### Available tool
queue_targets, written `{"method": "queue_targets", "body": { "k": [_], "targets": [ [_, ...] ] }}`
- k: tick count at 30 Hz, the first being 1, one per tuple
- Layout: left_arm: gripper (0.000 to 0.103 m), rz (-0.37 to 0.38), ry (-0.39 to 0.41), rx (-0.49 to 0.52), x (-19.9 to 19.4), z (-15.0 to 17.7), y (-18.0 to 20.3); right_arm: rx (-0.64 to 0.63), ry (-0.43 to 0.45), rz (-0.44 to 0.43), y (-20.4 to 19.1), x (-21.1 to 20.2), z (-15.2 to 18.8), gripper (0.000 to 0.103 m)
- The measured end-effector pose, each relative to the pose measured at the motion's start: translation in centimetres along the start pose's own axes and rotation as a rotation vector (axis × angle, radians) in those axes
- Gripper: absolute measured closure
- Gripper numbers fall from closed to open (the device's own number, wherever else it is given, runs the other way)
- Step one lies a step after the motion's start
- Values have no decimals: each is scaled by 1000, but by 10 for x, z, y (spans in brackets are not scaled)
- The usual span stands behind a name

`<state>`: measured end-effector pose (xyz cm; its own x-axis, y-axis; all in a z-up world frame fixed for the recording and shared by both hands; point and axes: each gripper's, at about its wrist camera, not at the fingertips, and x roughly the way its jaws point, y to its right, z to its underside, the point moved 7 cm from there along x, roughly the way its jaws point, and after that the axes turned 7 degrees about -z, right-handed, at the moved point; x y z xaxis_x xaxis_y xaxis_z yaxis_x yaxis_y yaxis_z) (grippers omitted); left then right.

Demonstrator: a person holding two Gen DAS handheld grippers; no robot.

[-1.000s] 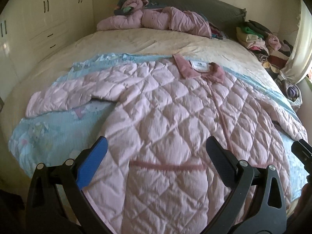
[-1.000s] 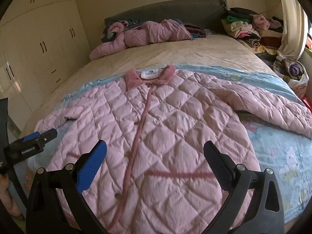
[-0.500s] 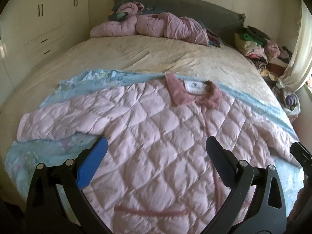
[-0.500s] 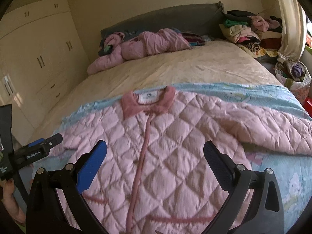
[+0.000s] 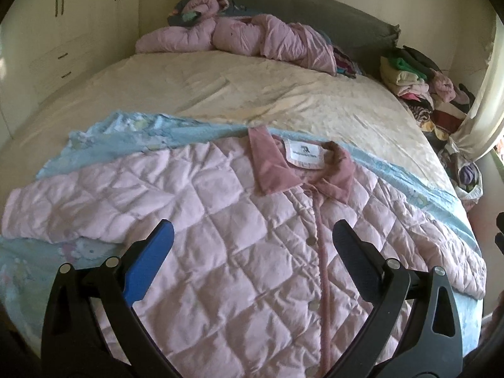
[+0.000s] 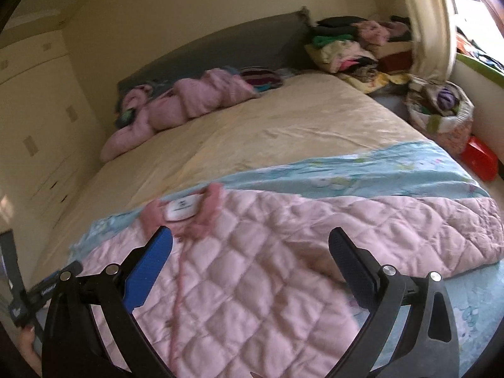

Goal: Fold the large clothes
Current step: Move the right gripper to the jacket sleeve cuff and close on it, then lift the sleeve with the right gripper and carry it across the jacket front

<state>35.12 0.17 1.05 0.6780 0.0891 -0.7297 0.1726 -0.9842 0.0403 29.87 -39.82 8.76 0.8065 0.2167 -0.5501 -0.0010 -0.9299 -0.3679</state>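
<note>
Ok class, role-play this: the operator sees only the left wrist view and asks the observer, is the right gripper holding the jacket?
Observer: No. The right gripper is open above the pink quilted jacket, gripping nothing.
Operator: Anything on the floor on that side?
Observer: A red box lies beside the bed.
Operator: Where is my gripper from there?
Observer: The left gripper shows beyond the jacket's left edge, near the bed's side.
</note>
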Motion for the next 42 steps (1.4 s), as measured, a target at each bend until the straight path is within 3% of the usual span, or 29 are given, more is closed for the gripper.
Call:
{"method": "queue_targets", "body": {
  "k": [14, 21, 28, 40, 42],
  "targets": [
    [8, 16, -133, 113, 67, 58, 53, 254, 8, 238, 154, 14, 22, 4],
    [8, 50, -146, 144, 78, 73, 65, 397, 27, 383, 227, 6, 42, 4],
    [8, 31, -157, 169, 86, 81, 68, 567, 50, 496, 294, -7, 70, 4],
    [8, 17, -154, 165, 78, 76, 52, 896, 87, 446, 372, -6, 106, 4],
    [8, 8, -156, 160, 76, 73, 47, 905, 123, 431, 378, -9, 102, 10]
  ]
}}
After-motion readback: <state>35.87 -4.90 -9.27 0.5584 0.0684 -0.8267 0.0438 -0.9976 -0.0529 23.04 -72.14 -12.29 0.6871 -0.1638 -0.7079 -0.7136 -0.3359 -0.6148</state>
